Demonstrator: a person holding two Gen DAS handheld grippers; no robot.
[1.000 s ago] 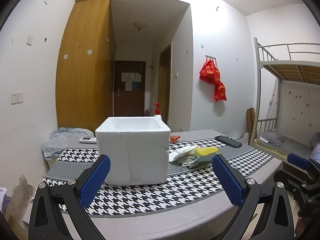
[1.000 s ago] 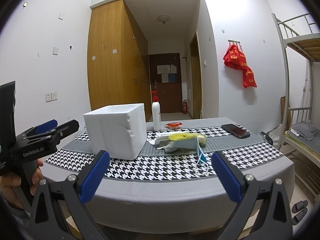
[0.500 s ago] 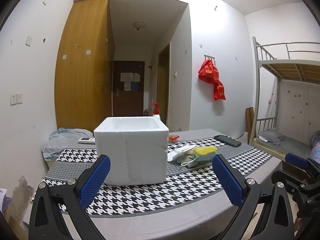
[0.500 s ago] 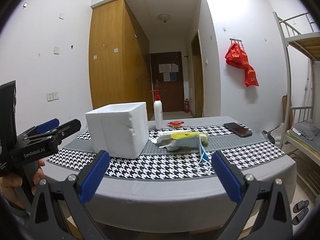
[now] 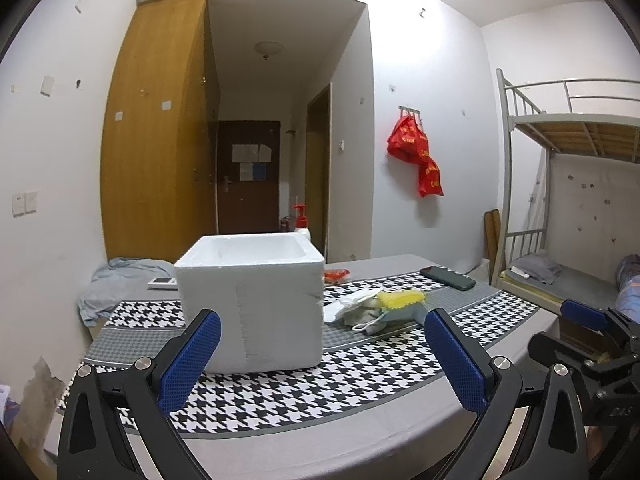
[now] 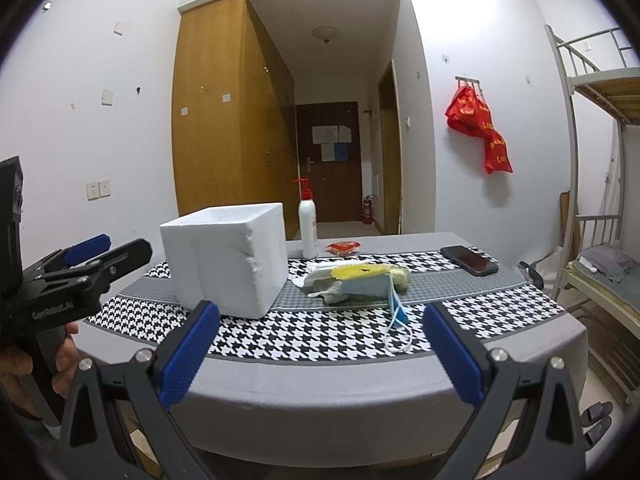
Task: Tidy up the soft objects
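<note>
Both tools hang short of the desk [image 6: 360, 392] edge with nothing between their blue pads. The left tool [image 5: 322, 354] has its fingers spread wide, facing the white foam box [image 5: 250, 300], which stands open-topped on the houndstooth cloth [image 6: 320, 336]. The right tool [image 6: 320, 350] is spread just as wide, aimed at the pile of soft objects [image 6: 356, 280] — a yellow sponge on top, a blue face mask draped down the front with its ear loop trailing over the cloth, crumpled white pieces beneath. The pile lies just beside the box, on its right. Behind it stand a white pump bottle [image 6: 307, 226] and a small red packet [image 6: 343, 246]; a black phone [image 6: 470, 260] lies off to the right. A hand [image 6: 44, 364] grips the left tool's handle.
</note>
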